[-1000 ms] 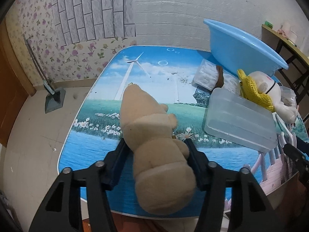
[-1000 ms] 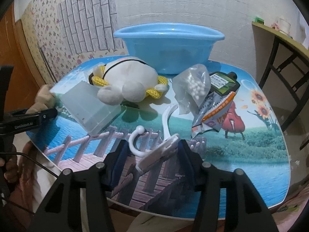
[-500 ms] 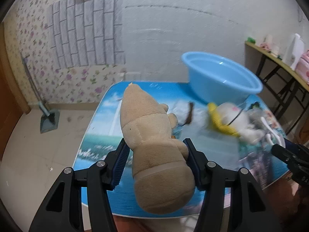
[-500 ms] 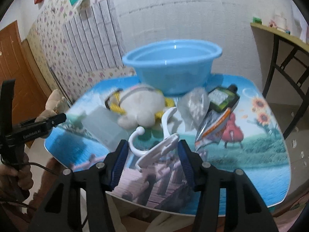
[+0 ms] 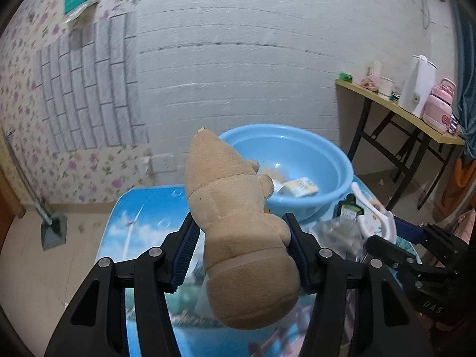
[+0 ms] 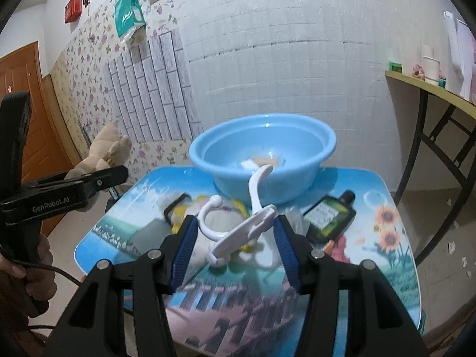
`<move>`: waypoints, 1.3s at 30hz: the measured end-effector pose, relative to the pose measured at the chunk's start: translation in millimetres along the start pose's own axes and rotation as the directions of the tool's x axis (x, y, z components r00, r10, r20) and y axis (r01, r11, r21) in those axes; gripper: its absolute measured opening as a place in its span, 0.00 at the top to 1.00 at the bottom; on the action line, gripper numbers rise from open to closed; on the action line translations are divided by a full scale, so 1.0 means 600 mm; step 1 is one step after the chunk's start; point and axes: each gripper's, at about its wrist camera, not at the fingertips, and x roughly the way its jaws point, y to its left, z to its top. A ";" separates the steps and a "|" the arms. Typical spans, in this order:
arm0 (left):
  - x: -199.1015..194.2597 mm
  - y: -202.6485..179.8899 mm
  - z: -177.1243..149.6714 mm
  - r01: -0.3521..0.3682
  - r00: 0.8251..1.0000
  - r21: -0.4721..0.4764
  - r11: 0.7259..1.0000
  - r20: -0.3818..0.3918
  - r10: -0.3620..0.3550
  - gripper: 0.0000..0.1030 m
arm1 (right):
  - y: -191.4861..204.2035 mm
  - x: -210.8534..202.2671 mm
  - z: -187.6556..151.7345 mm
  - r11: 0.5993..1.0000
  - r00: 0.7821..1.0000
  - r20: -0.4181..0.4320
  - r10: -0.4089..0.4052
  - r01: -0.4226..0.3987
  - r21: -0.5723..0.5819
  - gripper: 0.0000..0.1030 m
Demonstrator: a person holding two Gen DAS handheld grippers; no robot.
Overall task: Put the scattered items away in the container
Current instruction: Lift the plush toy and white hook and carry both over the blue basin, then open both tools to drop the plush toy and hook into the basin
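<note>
My left gripper [image 5: 239,235] is shut on a tan plush bear [image 5: 235,229], held in the air above the table's near edge with the bear's head toward the blue basin [image 5: 312,154]. The basin [image 6: 264,151] stands at the far side of the table and holds a few small items. My right gripper [image 6: 235,232] is shut on a white plastic hanger clip [image 6: 244,232], lifted over the table in front of the basin. The left gripper [image 6: 77,187] with the bear [image 6: 107,151] shows at the left of the right wrist view.
On the picture-printed table [image 6: 372,253] lie a dark green bottle [image 6: 330,214], a white and yellow plush toy [image 6: 208,208], a clear box and plastic bags. A wooden side table [image 5: 401,110] with bottles stands at the right. A dustpan [image 5: 52,229] leans by the left wall.
Both grippers have risen with their loads. The left one has swung right, so the basin now sits behind the bear. The hanger clip has come up off the table.
</note>
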 end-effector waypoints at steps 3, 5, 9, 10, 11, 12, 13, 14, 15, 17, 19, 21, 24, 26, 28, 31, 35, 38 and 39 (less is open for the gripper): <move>0.024 -0.020 0.020 0.008 1.000 0.016 1.000 -0.002 -0.008 0.45 | -0.011 0.014 0.018 1.000 1.000 0.017 0.001 -0.001 0.002 0.49; 0.044 -0.033 0.033 0.021 1.000 0.028 0.999 -0.005 -0.021 0.45 | -0.018 0.024 0.030 1.000 1.000 0.027 0.009 -0.009 0.007 0.49; 0.085 -0.056 0.053 0.035 0.999 0.054 0.998 -0.018 -0.034 0.45 | -0.032 0.044 0.054 1.000 0.999 0.048 0.008 -0.008 0.000 0.49; 0.097 -0.060 0.057 0.044 0.999 0.055 0.997 -0.029 -0.043 0.45 | -0.037 0.051 0.060 1.000 0.999 0.048 0.014 -0.014 0.003 0.49; 0.112 -0.064 0.060 0.054 0.998 0.056 0.997 -0.044 -0.052 0.45 | -0.043 0.058 0.065 1.000 0.999 0.048 0.020 -0.020 0.006 0.49; 0.122 -0.069 0.063 0.058 0.997 0.059 0.997 -0.052 -0.055 0.45 | -0.047 0.063 0.069 1.000 0.999 0.049 0.022 -0.022 0.007 0.49; 0.134 -0.074 0.066 0.059 0.997 0.067 0.996 -0.062 -0.055 0.45 | -0.050 0.070 0.072 1.000 0.999 0.049 0.023 -0.023 0.005 0.49; 0.143 -0.076 0.067 0.059 0.996 0.073 0.996 -0.070 -0.054 0.44 | -0.053 0.078 0.075 1.000 0.999 0.047 0.023 -0.023 0.003 0.49; 0.152 -0.080 0.068 0.060 0.995 0.080 0.995 -0.080 -0.054 0.44 | -0.058 0.087 0.080 1.000 0.999 0.043 0.025 -0.025 0.002 0.49; 0.169 -0.081 0.069 0.061 0.993 0.085 0.994 -0.103 -0.052 0.43 | -0.067 0.103 0.087 1.000 0.999 0.037 0.029 -0.029 0.006 0.49; 0.181 -0.079 0.069 0.063 0.992 0.084 0.994 -0.115 -0.053 0.41 | -0.074 0.118 0.094 1.000 0.999 0.031 0.030 -0.030 0.003 0.49; 0.191 -0.079 0.070 0.069 0.991 0.087 0.994 -0.122 -0.058 0.41 | -0.079 0.128 0.097 0.999 0.999 0.029 0.038 -0.038 0.000 0.49; 0.198 -0.076 0.072 0.053 0.992 0.097 0.994 -0.119 -0.041 0.34 | -0.090 0.144 0.101 0.999 0.999 0.020 0.048 -0.048 0.015 0.49; 0.200 -0.069 0.075 0.048 0.993 0.081 0.996 -0.114 -0.038 0.29 | -0.095 0.153 0.103 0.998 0.998 0.014 0.054 -0.054 0.023 0.49; 0.196 -0.063 0.074 0.059 0.992 0.065 0.996 -0.111 -0.052 0.29 | -0.101 0.159 0.103 0.997 0.998 0.005 0.061 -0.061 0.038 0.49; 0.190 -0.057 0.069 0.052 0.993 0.068 0.996 -0.109 -0.044 0.27 | -0.102 0.163 0.101 0.998 0.999 -0.003 0.037 -0.037 0.046 0.48; 0.173 -0.045 0.059 0.048 0.993 0.059 0.997 -0.112 -0.041 0.24 | -0.094 0.161 0.099 1.000 1.000 -0.010 0.002 -0.002 0.027 0.48; 0.150 -0.029 0.048 0.035 0.994 0.045 0.998 -0.104 -0.030 0.21 | -0.089 0.152 0.098 1.000 1.000 -0.012 -0.009 0.009 0.030 0.48; 0.145 -0.025 0.044 0.032 0.994 0.040 0.999 -0.103 -0.028 0.20 | -0.087 0.147 0.096 0.999 1.000 -0.011 -0.009 0.009 0.031 0.47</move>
